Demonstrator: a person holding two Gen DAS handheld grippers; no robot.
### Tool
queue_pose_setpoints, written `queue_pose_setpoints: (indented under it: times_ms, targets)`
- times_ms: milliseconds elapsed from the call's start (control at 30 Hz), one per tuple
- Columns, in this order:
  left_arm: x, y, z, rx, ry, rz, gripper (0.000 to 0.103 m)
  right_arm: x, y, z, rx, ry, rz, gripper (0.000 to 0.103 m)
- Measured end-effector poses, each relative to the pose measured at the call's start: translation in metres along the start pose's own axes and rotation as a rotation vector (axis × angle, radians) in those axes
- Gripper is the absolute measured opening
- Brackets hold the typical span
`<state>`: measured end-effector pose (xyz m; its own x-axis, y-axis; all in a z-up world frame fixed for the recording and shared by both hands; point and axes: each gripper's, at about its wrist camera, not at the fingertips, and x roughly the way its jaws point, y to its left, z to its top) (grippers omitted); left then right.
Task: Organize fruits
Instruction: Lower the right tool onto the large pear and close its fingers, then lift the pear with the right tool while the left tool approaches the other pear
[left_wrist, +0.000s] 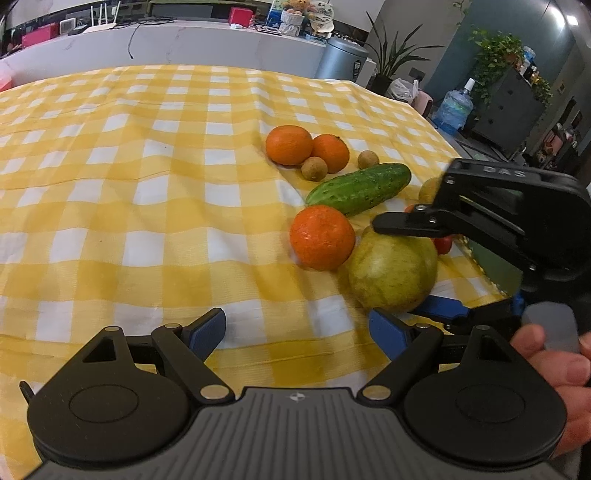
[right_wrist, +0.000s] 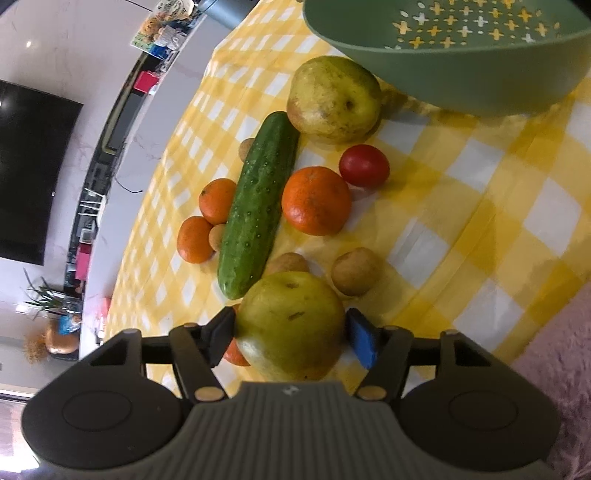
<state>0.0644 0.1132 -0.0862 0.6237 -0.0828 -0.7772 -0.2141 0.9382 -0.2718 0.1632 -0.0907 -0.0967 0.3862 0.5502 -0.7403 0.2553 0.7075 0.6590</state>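
Note:
My right gripper (right_wrist: 291, 334) is shut on a yellow-green pear (right_wrist: 291, 325), one pad on each side; the same pear shows in the left wrist view (left_wrist: 393, 273) held between the right gripper's fingers (left_wrist: 402, 225). My left gripper (left_wrist: 297, 328) is open and empty above the tablecloth, left of the pear. Beyond lie a cucumber (right_wrist: 258, 206), three oranges (right_wrist: 316, 205) (right_wrist: 218, 199) (right_wrist: 195, 239), a second pear (right_wrist: 334, 99), a tomato (right_wrist: 364, 165) and small brown fruits (right_wrist: 355, 271). A green perforated basket (right_wrist: 461, 70) stands past the second pear.
The yellow-checked tablecloth (left_wrist: 147, 184) covers the table; its right edge (left_wrist: 476, 258) runs close to the fruit. A white counter (left_wrist: 184, 40) stands behind. A pink fluffy surface (right_wrist: 554, 350) lies beside the table.

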Motion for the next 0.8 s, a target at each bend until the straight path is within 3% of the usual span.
queue_pose_setpoints:
  times_ms: [133, 300, 567, 667, 800]
  targets:
    - [-0.001, 0.000, -0.001, 0.006, -0.013, -0.003, 0.102, -0.009, -0.007, -0.001, 0.000, -0.004, 0.026, 0.062]
    - [-0.006, -0.005, -0.006, 0.048, -0.047, -0.034, 0.102, -0.028, -0.008, -0.002, -0.037, -0.025, 0.226, 0.062]
    - [-0.008, -0.030, -0.016, 0.197, -0.132, -0.064, 0.102, -0.083, -0.016, 0.012, -0.086, -0.182, 0.434, 0.062]
    - [-0.010, -0.044, -0.012, 0.275, -0.184, -0.100, 0.102, -0.113, -0.028, 0.020, -0.129, -0.267, 0.451, 0.062]
    - [-0.008, -0.068, 0.002, 0.402, -0.258, -0.132, 0.102, -0.143, -0.052, 0.031, -0.183, -0.362, 0.397, 0.062]
